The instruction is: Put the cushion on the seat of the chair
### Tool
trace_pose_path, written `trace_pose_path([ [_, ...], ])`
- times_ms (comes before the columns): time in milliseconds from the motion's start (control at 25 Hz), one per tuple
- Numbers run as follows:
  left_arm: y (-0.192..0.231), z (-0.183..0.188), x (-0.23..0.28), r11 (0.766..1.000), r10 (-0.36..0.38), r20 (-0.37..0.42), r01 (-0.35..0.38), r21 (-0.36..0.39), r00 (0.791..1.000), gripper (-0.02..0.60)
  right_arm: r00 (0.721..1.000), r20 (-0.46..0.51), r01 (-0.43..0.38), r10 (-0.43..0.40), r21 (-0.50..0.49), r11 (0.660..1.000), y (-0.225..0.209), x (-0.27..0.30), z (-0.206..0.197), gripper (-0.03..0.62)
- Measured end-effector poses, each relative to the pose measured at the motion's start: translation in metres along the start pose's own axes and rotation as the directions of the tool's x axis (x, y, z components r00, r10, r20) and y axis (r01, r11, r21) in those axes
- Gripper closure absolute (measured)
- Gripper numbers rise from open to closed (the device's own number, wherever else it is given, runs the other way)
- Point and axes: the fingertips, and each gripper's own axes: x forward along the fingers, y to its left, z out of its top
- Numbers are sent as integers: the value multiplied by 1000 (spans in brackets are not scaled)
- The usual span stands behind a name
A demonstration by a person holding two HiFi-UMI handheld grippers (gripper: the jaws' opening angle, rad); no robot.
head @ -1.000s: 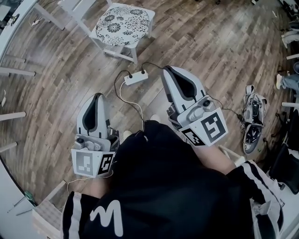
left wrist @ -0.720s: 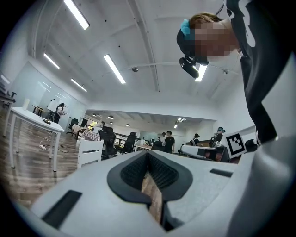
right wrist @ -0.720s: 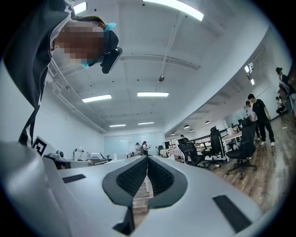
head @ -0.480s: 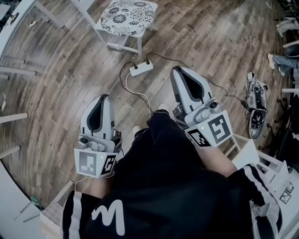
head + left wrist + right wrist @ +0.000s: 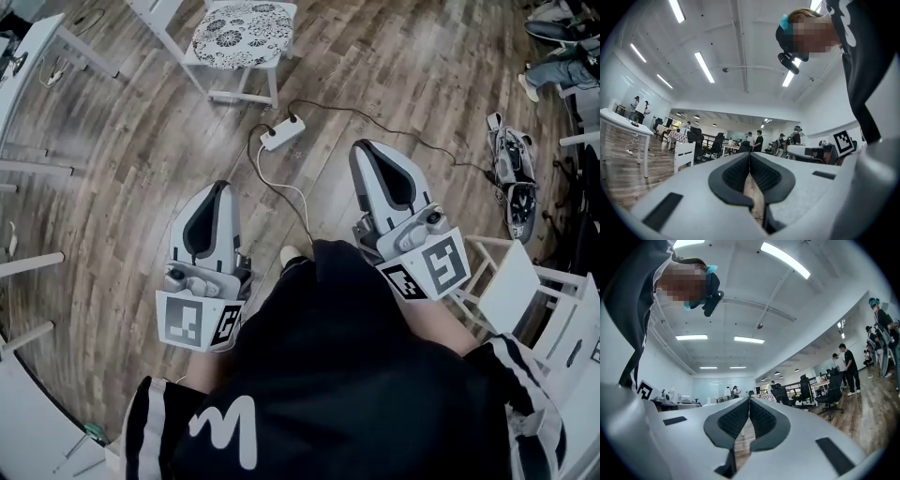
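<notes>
The square, black-and-white flower-print cushion (image 5: 242, 30) lay flat on the seat of the white wooden chair (image 5: 273, 86), well apart from you. Your left gripper (image 5: 214, 192) and right gripper (image 5: 367, 153) hung by your legs, jaws pressed together on nothing. It looked soft, light and floppy, so a pinch at a free corner would probably have suited any straightening.

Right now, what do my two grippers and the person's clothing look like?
The left gripper and right gripper match: light grey tapering shells, lined inside with black ribbed claw pads, each with a white cube of black square markers at the rear. The person wears a black top with white-striped sleeves.
</notes>
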Motion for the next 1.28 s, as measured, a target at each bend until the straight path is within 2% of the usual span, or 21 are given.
trace_pose_path([
  [240, -19, 11, -6, 999, -43, 16, 42, 19, 999, 575, 998, 57, 15, -13, -43, 999, 7, -11, 26, 572],
  [400, -25, 8, -2, 999, -46, 17, 46, 14, 999, 575, 999, 47, 13, -11, -38, 999, 8, -17, 23, 572],
  [680, -37, 13, 13, 1000, -27, 34, 27, 0, 999, 575, 998, 25, -52, 53, -45, 998, 5, -11, 25, 572],
  [920, -44, 21, 12, 1000, -4, 55, 3, 20, 999, 575, 993, 11, -115, 116, -62, 991, 10, -7, 27, 572],
  [1280, -42, 24, 2, 999, 16, 66, -18, 33, 998, 575, 988, 13, -153, 154, -55, 987, 25, -7, 22, 572],
])
